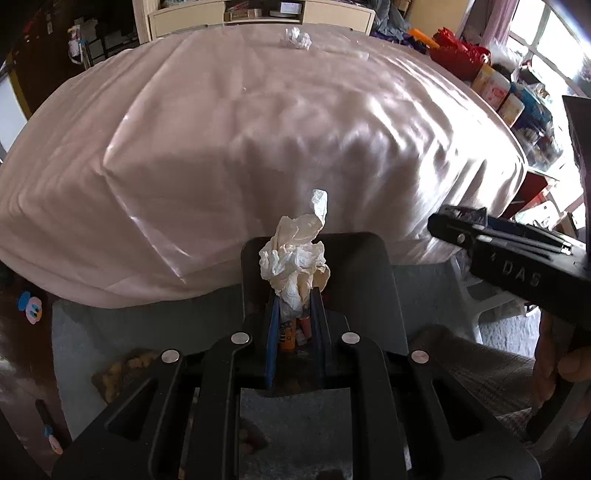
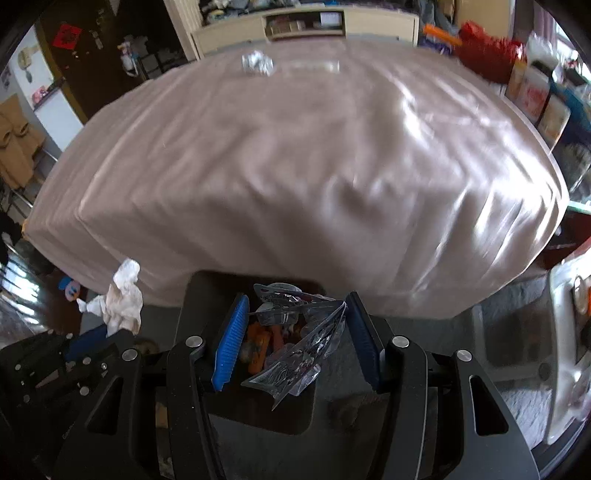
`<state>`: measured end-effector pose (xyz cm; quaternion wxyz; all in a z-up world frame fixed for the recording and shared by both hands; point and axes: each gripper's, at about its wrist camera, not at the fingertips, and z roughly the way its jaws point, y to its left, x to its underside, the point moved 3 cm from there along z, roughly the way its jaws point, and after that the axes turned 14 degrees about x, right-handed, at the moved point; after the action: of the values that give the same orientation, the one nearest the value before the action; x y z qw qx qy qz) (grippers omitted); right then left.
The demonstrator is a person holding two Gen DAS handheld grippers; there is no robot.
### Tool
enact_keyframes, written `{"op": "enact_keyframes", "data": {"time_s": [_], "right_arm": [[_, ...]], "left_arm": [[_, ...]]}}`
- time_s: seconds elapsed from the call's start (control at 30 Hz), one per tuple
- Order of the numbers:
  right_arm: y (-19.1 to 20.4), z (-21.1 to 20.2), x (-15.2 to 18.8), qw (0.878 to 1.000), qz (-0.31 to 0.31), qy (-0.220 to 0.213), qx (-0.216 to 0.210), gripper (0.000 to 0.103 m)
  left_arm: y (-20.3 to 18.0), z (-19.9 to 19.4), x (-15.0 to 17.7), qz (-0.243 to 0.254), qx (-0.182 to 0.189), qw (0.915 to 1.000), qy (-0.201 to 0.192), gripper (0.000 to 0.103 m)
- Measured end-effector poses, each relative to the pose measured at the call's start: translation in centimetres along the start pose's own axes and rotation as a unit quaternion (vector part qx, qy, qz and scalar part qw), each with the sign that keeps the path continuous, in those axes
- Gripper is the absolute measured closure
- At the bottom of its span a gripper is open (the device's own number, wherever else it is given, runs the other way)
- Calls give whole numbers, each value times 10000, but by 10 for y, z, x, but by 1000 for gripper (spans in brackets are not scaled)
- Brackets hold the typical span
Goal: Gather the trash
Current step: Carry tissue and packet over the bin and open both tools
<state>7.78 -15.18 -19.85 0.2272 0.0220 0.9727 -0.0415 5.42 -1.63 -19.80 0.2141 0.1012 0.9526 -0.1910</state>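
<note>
My left gripper (image 1: 295,295) is shut on a crumpled white tissue (image 1: 295,254) and holds it over a dark bin (image 1: 373,266) that stands on the floor against the table. The tissue also shows at the left of the right wrist view (image 2: 123,299). My right gripper (image 2: 295,310) is open above the same bin (image 2: 195,295); a clear plastic wrapper (image 2: 299,354) lies between its blue pads (image 2: 231,343), touching the right finger, over orange wrappers (image 2: 258,347) in the bin. A crumpled white ball of trash (image 1: 296,37) lies at the table's far edge, and it shows in the right wrist view too (image 2: 257,63).
A table under a pinkish cloth (image 1: 258,129) fills both views. Shelves (image 1: 258,14) stand behind it. Boxes and red bags (image 1: 461,51) crowd its right side. A white plastic stool (image 1: 480,295) stands right of the bin. The floor is grey (image 1: 147,314).
</note>
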Motion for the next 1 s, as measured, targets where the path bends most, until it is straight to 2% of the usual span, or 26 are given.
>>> {"op": "enact_keyframes", "data": {"time_s": [0.13,0.3,0.6,0.77,0.83,0.93,1.0], "right_arm": [[17,14,6,9994,-324,139,-6,48],[19,21,6,9992,-337,220,72,48],[20,27,9,9985,-235,461,-179,47],[16,27,7,9983,-124,519,-253,46],[13,27,5,9982,-91,526,-275,39],[12,24,5,9984,-55,487,-281,37],[9,22,2,9987,1,441,-267,32]], "left_arm": [[-2,16,4,-146,197,9995,177,88],[-2,35,19,-208,241,9982,514,88],[12,39,22,-389,237,9974,552,85],[12,37,22,-384,240,9974,556,70],[12,37,22,-387,241,9974,552,66],[14,36,21,-412,229,9974,549,63],[15,34,21,-424,196,9975,529,58]]}}
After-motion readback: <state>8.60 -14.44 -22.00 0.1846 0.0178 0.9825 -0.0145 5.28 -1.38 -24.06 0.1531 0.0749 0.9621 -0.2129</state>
